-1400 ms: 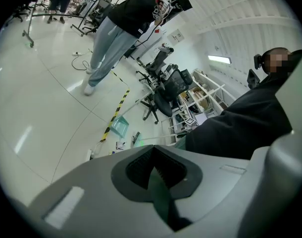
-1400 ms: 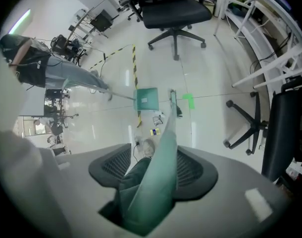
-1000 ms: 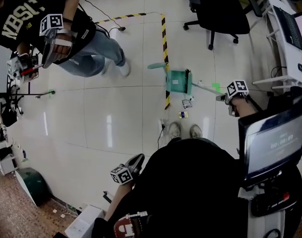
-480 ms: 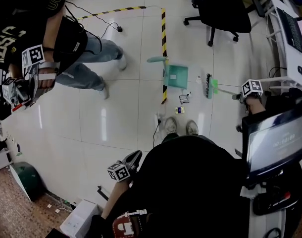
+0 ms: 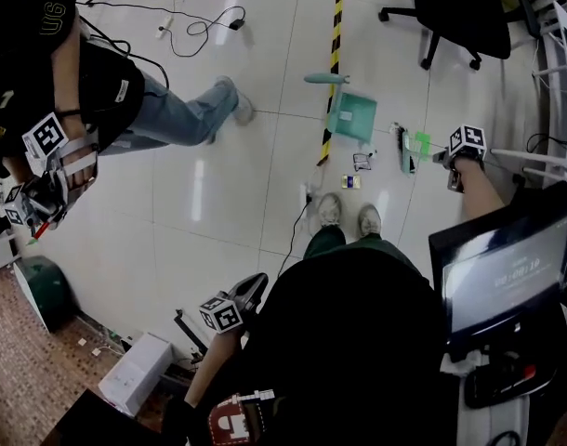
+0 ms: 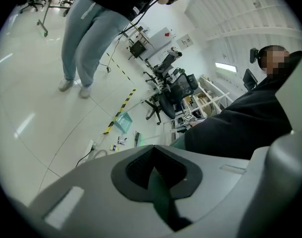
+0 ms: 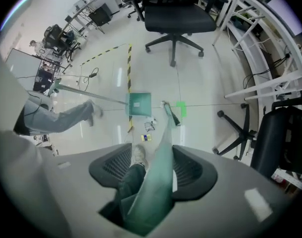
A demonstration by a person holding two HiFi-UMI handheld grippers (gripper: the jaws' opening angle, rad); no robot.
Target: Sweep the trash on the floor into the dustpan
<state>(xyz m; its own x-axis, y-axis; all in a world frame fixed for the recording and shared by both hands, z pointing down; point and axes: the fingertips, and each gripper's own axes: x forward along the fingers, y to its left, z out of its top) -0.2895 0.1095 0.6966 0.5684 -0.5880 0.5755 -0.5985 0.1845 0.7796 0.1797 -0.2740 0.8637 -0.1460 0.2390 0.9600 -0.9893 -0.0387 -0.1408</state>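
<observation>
Mid-task, at a guess: set up for a stroke, with nothing yet in the pan. Holding the broom (image 7: pixel 161 148) in the right gripper (image 7: pixel 153 171), jaws clenched hard on the green handle. Reaching out to the right, with the brush head (image 5: pixel 404 147) down on the floor (image 5: pixel 218 184).

Trash (image 5: pixel 362 161) in two small scraps on the floor, just beside the near end of the striped tape (image 5: pixel 333 63) and a little ahead of the shoes (image 5: pixel 330 210). Dustpan (image 5: pixel 355 119) standing free right next to that tape, just beyond the scraps and apart from them, with its long handle leaning away. Brush head off to the right of both, near the scraps but not touching them.

Left gripper (image 6: pixel 152 175) pressed closed and grasping nothing, hanging low at the left side, well apart from the work. Only a dark sliver in the seam, too unclear to name.

Next, most likely: bring the brush head round to the near side of the scraps, by the shoes. Then lay the bristles flat and push away toward the dustpan. Calls for a short, light stroke, so as not to flick the scraps past the pan or shove the unheld pan back along the tape. Cannot tell from these views which side of the pan lies open, so worth lining up on that first.
</observation>
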